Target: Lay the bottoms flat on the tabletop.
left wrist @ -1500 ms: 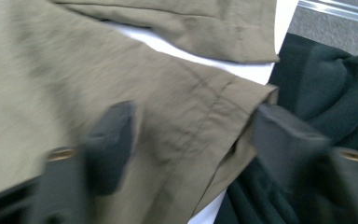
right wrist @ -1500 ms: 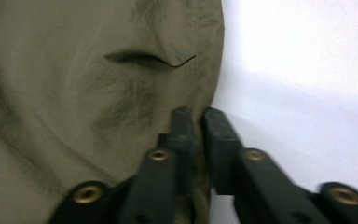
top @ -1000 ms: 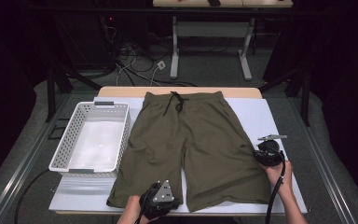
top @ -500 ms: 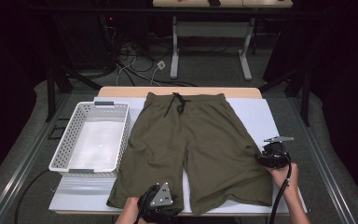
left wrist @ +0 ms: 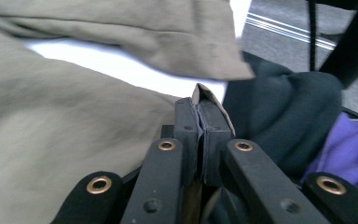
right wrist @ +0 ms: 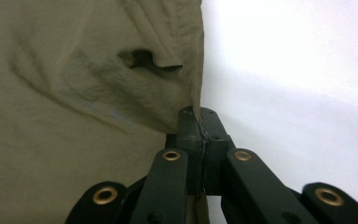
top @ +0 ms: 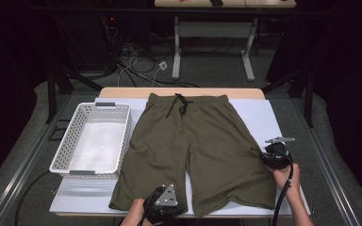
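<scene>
Shorts (top: 202,150) lie spread flat on your bench (top: 264,117), waistband at the far edge, both legs pointing toward you, drawstring (top: 179,104) loose on the waistband. Left of the shorts, just beside their left leg, sits the white basket (top: 66,146). At the shorts' near edge, by the inner hem of the left leg, your left hand-held gripper (top: 169,201) is clenched on the hem: in the left gripper view (left wrist: 199,116) a corner of the cloth pokes up between the closed jaws. On the shorts' right side seam, partway down the right leg, your right hand-held gripper (top: 267,156) is clamped on the fabric edge; the right gripper view (right wrist: 199,123) shows the jaws pressed together with the seam caught in them and a small pucker in the cloth just above.
</scene>
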### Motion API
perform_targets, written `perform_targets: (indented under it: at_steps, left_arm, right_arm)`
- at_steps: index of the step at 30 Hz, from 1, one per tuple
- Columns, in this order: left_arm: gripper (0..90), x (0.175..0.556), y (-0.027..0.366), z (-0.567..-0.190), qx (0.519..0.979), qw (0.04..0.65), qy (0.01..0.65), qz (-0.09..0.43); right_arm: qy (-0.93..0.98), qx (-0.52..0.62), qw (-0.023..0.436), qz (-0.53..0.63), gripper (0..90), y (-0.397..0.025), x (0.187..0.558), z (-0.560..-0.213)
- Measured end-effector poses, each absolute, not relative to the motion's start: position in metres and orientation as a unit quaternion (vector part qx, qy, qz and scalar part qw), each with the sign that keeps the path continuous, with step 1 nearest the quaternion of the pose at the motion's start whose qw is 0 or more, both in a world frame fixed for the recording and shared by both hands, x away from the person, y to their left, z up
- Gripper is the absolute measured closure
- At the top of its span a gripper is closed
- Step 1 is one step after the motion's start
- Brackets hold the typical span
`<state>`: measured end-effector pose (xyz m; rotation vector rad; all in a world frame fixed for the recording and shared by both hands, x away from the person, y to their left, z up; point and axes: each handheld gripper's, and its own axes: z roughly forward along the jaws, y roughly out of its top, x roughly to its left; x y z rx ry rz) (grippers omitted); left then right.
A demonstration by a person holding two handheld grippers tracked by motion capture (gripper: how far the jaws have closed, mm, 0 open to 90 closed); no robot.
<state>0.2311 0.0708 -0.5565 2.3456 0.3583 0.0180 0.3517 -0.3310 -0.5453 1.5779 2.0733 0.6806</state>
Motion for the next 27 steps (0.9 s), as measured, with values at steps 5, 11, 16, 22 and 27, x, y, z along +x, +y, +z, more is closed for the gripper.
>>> perform_targets:
  at_steps: [5, 11, 16, 22, 27]
  left_arm:
    - [87.8, 0.232, 0.072, -0.555, 0.912, 0.385, 0.139, -0.008]
    - [87.7, 0.229, 0.072, -0.551, 0.909, 0.395, 0.130, -0.031]
    - [87.7, 0.228, 0.071, -0.552, 0.905, 0.401, 0.131, -0.046]
    - [76.6, 0.231, 0.074, -0.550, 0.904, 0.401, 0.144, -0.031]
    - [51.9, 0.234, 0.080, -0.544, 0.902, 0.399, 0.165, -0.007]
  right_arm:
    - [0.747, 0.577, 0.230, 0.236, 89.9, -0.337, 0.348, -0.543]
    - [0.740, 0.587, 0.235, 0.229, 89.8, -0.346, 0.344, -0.543]
    - [0.737, 0.591, 0.242, 0.221, 89.6, -0.351, 0.342, -0.543]
    - [0.735, 0.591, 0.246, 0.223, 85.6, -0.351, 0.342, -0.544]
    - [0.730, 0.596, 0.244, 0.231, 74.4, -0.353, 0.341, -0.543]
